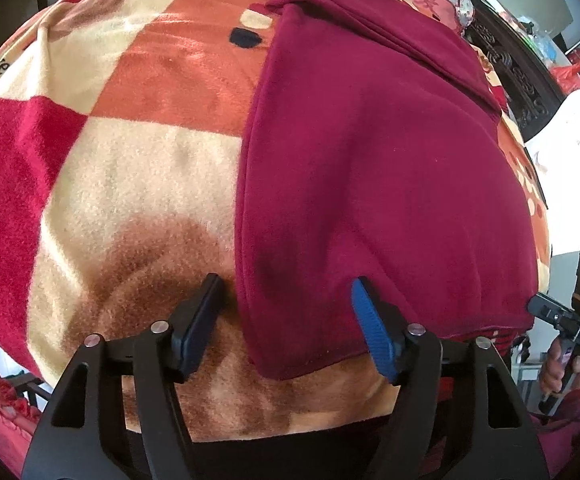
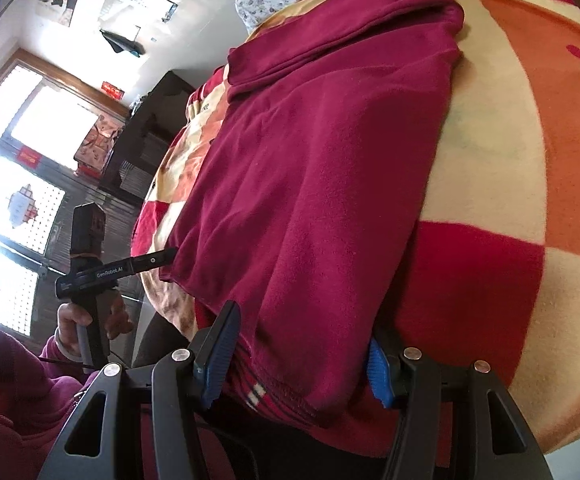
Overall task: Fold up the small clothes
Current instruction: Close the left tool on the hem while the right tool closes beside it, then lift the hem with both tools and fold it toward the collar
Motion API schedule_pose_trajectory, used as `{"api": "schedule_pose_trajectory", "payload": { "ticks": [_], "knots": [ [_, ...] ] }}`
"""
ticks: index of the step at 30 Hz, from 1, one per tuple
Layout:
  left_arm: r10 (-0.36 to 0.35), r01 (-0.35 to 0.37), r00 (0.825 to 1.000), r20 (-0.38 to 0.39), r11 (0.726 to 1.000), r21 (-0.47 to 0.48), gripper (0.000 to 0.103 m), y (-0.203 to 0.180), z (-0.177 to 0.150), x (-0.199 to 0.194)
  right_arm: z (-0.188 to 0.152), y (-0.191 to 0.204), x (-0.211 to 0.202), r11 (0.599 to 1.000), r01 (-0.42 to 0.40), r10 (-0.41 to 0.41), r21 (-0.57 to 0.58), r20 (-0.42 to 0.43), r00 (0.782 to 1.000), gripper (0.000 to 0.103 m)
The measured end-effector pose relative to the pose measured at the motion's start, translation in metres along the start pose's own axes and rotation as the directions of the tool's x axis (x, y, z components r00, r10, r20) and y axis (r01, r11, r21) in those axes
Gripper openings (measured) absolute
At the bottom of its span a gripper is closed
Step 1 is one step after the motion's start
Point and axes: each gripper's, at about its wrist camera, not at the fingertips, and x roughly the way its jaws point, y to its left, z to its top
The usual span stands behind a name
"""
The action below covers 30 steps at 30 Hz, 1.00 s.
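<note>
Maroon fleece garment point(image 1: 390, 184) lies on blanket-covered bed point(image 1: 129, 168), already folded over lengthwise, collar end far. Left tongs point(image 1: 285, 328) spread wide, straddling near corner, pads not pressing. Right tongs point(image 2: 302, 352) parted around hem, grip unclear. Crosswise fold likely remains.

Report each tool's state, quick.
Left tool: open, straddling the corner of the maroon garment, pads not pressing it.
Right tool: jaws apart around the garment's hem; a grip cannot be told.
</note>
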Motion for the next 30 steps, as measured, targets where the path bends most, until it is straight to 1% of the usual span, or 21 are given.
{"api": "schedule_pose_trajectory", "payload": {
  "ticks": [4,8,14,15,16,17,18,19,20,21,22,23,26,30],
  "knots": [
    [0.01,-0.01,1.0,-0.001,1.0,0.017,0.075,-0.007,0.001,0.003,-0.001,-0.006,-0.004,0.999,-0.029,0.029,0.029,0.004,1.0,0.055],
    [0.018,-0.018,1.0,0.0,1.0,0.018,0.077,-0.01,0.002,0.005,-0.002,-0.005,-0.005,0.999,-0.035,0.035,0.022,0.006,0.999,0.055],
    [0.023,-0.023,1.0,-0.001,1.0,0.018,0.077,-0.011,0.002,0.006,-0.002,-0.005,-0.006,0.999,-0.04,0.04,0.015,0.014,0.999,0.055],
    [0.025,-0.025,1.0,0.0,0.999,0.021,0.074,-0.012,0.002,0.007,-0.002,-0.004,-0.006,0.999,-0.032,0.032,0.002,0.01,0.999,0.053],
    [0.029,-0.029,1.0,0.003,0.999,0.031,0.068,-0.014,0.002,0.007,-0.002,-0.002,-0.007,0.999,-0.025,0.025,-0.02,0.005,1.0,0.047],
    [0.039,-0.039,0.999,0.007,0.998,0.045,0.049,-0.015,0.002,0.006,-0.002,0.002,-0.007,0.999,-0.024,0.024,-0.049,0.0,1.0,0.043],
    [0.052,-0.053,0.999,0.006,0.997,0.053,0.034,-0.016,0.002,0.007,-0.002,0.005,-0.008,0.998,-0.025,0.026,-0.063,0.002,1.0,0.033],
    [0.053,-0.053,0.999,0.006,0.997,0.048,0.029,-0.016,0.002,0.007,-0.002,0.006,-0.008,0.997,-0.028,0.029,-0.071,0.013,1.0,0.029],
    [0.042,-0.042,0.999,0.004,0.998,0.039,0.019,-0.015,0.003,0.007,-0.001,0.006,-0.009,0.997,-0.028,0.03,-0.077,0.02,0.999,0.027],
    [0.028,-0.027,1.0,-0.003,0.999,0.028,0.011,-0.014,0.005,0.008,0.0,0.006,-0.009,0.996,-0.035,0.037,-0.077,0.027,0.999,0.022],
    [0.017,-0.017,1.0,-0.008,1.0,0.023,0.011,-0.014,0.006,0.007,0.001,0.007,-0.01,0.996,-0.036,0.039,-0.081,0.036,0.999,0.018],
    [0.012,-0.012,1.0,-0.007,1.0,0.024,0.008,-0.015,0.009,0.006,0.003,0.008,-0.011,0.995,-0.04,0.044,-0.086,0.042,0.998,0.017],
    [-0.001,0.001,1.0,0.007,0.999,0.037,0.008,-0.019,0.016,-0.001,0.014,0.013,-0.02,0.991,-0.069,0.077,-0.112,0.069,0.995,0.016],
    [-0.047,0.045,0.997,0.066,0.998,0.045,0.008,-0.025,0.035,-0.018,0.038,0.021,-0.034,0.985,-0.072,0.092,-0.158,0.122,0.988,0.015]
  ]
}}
